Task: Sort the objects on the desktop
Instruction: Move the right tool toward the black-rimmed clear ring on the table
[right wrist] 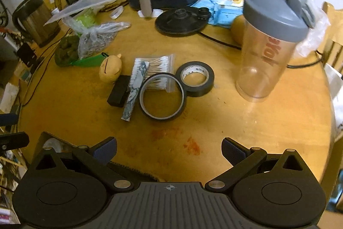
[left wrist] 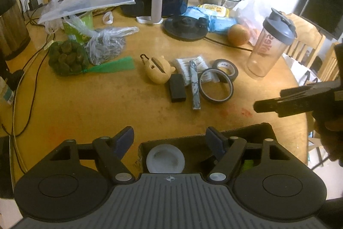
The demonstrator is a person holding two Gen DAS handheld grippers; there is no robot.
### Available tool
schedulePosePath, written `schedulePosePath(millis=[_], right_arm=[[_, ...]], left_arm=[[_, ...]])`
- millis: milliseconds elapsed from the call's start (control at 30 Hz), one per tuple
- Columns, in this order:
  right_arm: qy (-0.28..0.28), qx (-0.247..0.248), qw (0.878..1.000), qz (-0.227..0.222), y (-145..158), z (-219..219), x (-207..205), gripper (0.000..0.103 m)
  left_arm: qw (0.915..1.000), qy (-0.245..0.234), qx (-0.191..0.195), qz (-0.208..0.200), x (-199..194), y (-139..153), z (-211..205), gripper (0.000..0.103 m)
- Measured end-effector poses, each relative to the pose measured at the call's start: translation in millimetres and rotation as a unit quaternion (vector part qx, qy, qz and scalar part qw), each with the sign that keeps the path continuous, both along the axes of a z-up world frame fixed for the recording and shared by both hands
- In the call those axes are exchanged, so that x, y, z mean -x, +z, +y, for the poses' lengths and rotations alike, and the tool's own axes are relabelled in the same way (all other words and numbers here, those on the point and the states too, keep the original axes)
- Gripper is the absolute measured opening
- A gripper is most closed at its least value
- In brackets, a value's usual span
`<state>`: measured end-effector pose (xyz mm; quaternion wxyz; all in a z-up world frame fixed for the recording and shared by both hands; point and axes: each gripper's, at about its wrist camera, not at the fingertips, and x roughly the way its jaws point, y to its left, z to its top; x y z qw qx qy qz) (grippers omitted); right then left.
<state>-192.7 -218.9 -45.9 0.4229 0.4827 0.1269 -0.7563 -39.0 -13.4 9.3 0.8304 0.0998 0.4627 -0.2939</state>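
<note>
The things left to sort lie in a small cluster on the round wooden table (right wrist: 214,143), and the thin tape ring (right wrist: 162,96) at its near edge is the landmark here. It lies flat, looks light and stiff, and its smooth band may slip; my judgement is that one finger inside the hoop and one outside would hold it best. Touching it on the far right is a thicker black tape roll (right wrist: 195,79), heavier-looking and sturdy, to be pinched the same way across its wall. Behind the ring, partly under it, is a clear bag of cotton swabs (right wrist: 157,67), soft and slippery. Just left of the ring lies a patterned flat stick (right wrist: 135,91), then a black block (right wrist: 119,91) touching it, rigid and easy to take across its short sides. Beyond that sits a tan bear-shaped case (right wrist: 110,68).

Nearer than the ring, at the table's near edge, a dark cardboard box (left wrist: 253,132) holds a white round lid (left wrist: 165,160); something green shows deeper inside, too hidden to name. Well right of the ring stands an empty shaker bottle (right wrist: 268,53).

The left gripper (left wrist: 171,141) hangs over the box, jaws apart and empty. The right gripper (right wrist: 169,149) is wide apart, nothing between.
</note>
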Motion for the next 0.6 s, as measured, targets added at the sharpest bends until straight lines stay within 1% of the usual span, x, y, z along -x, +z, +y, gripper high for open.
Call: schedulePosePath(millis=[200,333,500,600], right_arm=[[0.059,-0.009,0.998,0.031,-9,-19,5,0.103],[0.086,-0.012,0.995,0.044,-16,-32,9,0.103],[0.085,-0.007,0.996,0.037,-25,-43,17,0.103],[0.064,-0.010,0.998,0.028,-34,-47,24,0.102]], left_arm=[[0.9999,0.014,-0.004,0.007,2,-1,1,0.073],[0.9995,0.029,-0.007,0.015,2,-3,5,0.073],[0.9987,0.047,-0.010,0.019,3,-5,9,0.073],[0.9981,0.057,-0.009,0.021,3,-5,11,0.073]])
